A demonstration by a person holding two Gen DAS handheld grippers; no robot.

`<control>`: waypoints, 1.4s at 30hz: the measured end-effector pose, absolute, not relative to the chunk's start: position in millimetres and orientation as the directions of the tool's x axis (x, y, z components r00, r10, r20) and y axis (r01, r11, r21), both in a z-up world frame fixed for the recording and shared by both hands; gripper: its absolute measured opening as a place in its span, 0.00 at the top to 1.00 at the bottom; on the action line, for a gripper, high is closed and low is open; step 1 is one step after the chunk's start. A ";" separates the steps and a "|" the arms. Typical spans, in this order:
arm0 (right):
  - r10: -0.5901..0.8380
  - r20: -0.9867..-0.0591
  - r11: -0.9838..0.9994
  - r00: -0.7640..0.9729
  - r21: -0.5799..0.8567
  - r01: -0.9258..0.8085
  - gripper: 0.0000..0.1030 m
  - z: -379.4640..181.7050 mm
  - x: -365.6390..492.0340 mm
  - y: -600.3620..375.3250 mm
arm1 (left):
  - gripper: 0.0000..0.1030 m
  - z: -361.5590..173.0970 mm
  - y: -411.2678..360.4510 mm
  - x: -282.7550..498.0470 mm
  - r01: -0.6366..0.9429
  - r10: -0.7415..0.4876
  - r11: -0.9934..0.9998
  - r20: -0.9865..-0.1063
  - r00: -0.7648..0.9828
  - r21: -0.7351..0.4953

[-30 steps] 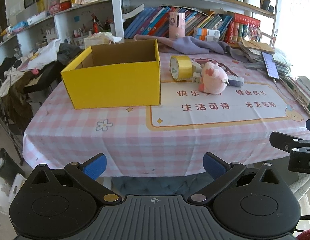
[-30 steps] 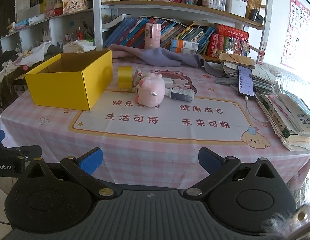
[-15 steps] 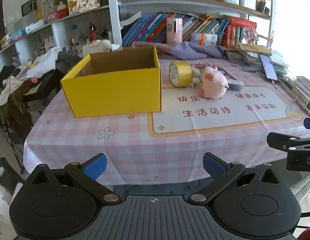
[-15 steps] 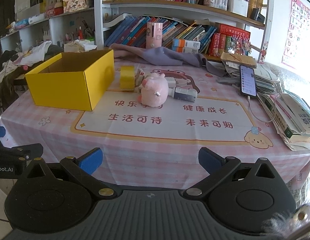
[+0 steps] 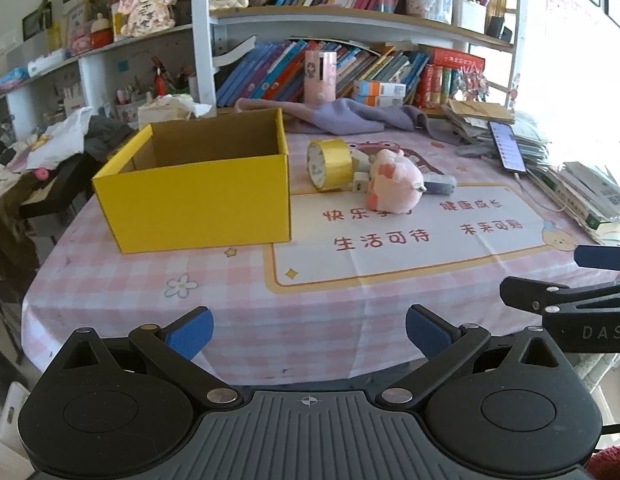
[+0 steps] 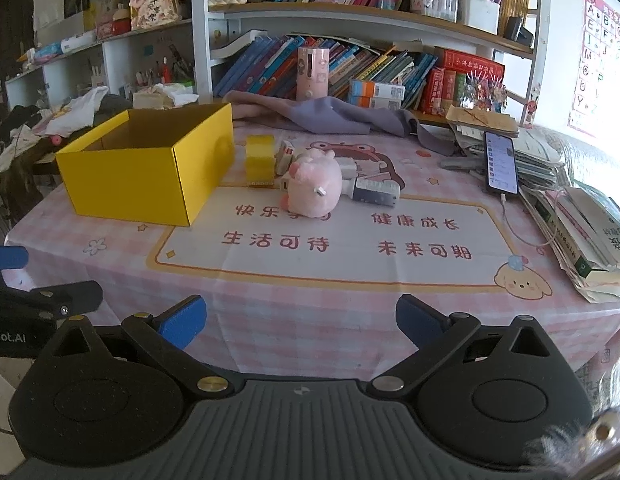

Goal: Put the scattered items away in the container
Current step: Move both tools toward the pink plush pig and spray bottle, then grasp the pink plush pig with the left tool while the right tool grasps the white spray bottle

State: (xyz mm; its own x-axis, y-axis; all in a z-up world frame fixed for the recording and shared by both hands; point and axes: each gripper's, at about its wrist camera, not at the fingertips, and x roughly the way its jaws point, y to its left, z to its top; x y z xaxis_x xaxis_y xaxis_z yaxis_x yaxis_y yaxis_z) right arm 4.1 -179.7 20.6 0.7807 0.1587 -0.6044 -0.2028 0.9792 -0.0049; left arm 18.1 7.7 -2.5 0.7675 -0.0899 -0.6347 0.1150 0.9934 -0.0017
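Note:
An open yellow cardboard box (image 5: 198,196) (image 6: 150,172) stands on the left of the pink checked table. Right of it lie a roll of yellow tape (image 5: 329,162) (image 6: 261,158), a pink plush pig (image 5: 395,188) (image 6: 313,188), small white blocks (image 5: 359,180) (image 6: 286,156) and a grey-white device (image 5: 439,183) (image 6: 375,193). My left gripper (image 5: 309,332) is open and empty at the table's front edge. My right gripper (image 6: 301,320) is open and empty, beside it to the right.
A phone (image 6: 499,162) on a cable lies on stacked papers and books (image 6: 581,232) at the right edge. A purple cloth (image 6: 329,116) lies at the back by bookshelves. Clothes are heaped at the left (image 5: 50,148). The printed mat (image 6: 329,236) covers the table's middle.
Both grippers have moved slightly forward and upward toward the table; the box and items appear a little nearer. Both stay open. No item on the table has moved.

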 end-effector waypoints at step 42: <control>0.113 -0.628 0.990 0.770 0.005 -0.142 0.24 21.7 142.8 -272.3 | 0.01 3.2 -94.6 157.8 0.237 -0.187 0.971 -0.622 0.760 -0.002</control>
